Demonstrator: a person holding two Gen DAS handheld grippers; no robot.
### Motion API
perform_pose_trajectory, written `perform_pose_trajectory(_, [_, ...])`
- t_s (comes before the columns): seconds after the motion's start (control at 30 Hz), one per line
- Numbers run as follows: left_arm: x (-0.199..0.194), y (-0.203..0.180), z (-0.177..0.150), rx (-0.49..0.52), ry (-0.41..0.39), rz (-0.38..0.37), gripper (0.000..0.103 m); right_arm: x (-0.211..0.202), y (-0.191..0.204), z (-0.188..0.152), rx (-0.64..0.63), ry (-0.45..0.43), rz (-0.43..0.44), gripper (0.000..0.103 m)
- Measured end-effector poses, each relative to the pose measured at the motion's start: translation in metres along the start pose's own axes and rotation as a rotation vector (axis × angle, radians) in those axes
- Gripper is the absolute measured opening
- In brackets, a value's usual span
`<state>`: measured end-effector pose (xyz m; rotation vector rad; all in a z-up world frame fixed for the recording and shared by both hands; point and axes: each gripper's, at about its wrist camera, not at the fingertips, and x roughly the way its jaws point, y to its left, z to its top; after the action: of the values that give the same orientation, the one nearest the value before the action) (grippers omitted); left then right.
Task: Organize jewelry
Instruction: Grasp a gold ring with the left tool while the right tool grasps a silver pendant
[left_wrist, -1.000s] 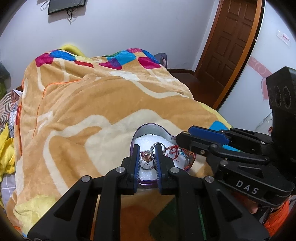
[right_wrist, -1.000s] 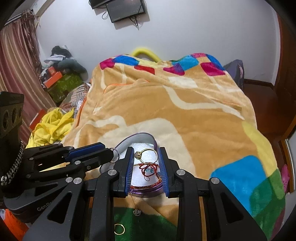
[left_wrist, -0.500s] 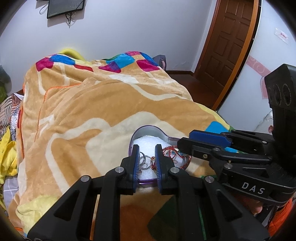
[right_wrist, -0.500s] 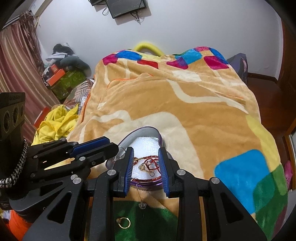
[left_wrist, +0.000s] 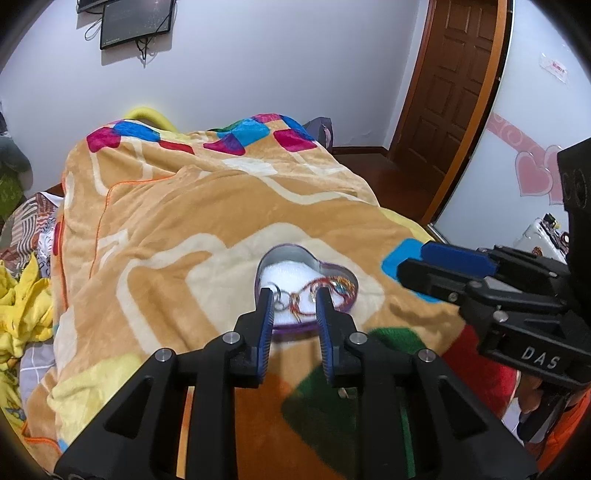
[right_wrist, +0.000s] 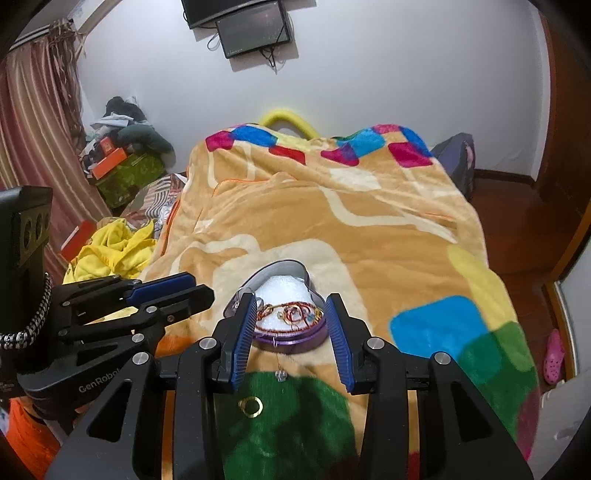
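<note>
the heart-shaped tin (right_wrist: 291, 341) sits on the orange blanket (right_wrist: 369, 236) with a tangle of red and gold jewelry (right_wrist: 291, 314) on its white padding. the right gripper (right_wrist: 291, 332) hovers just near of the tin, jaws apart and empty, the tin showing between them. the left gripper (left_wrist: 293, 321) also stands apart and empty at the tin's near-left edge.

nearer than the tin, on the green patch, lies a gold ring (right_wrist: 251, 406), flat and round, with a small pendant (right_wrist: 280, 374) on a thin chain that seems to hang over the tin's near wall. the ring lies near and slightly left of the right claw's gap, so this hand looks closer; reaching it likely means drawing back and dipping down.
</note>
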<state>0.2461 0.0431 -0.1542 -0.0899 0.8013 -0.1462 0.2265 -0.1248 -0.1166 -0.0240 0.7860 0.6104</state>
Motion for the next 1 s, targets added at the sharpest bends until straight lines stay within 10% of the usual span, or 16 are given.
perform_pose_trajectory(1.0, [0.053,-0.033,-0.071,-0.029,0.24,-0.095,0.022,-0.016,-0.026,-0.058,0.057,0.088,-0.064,0.035])
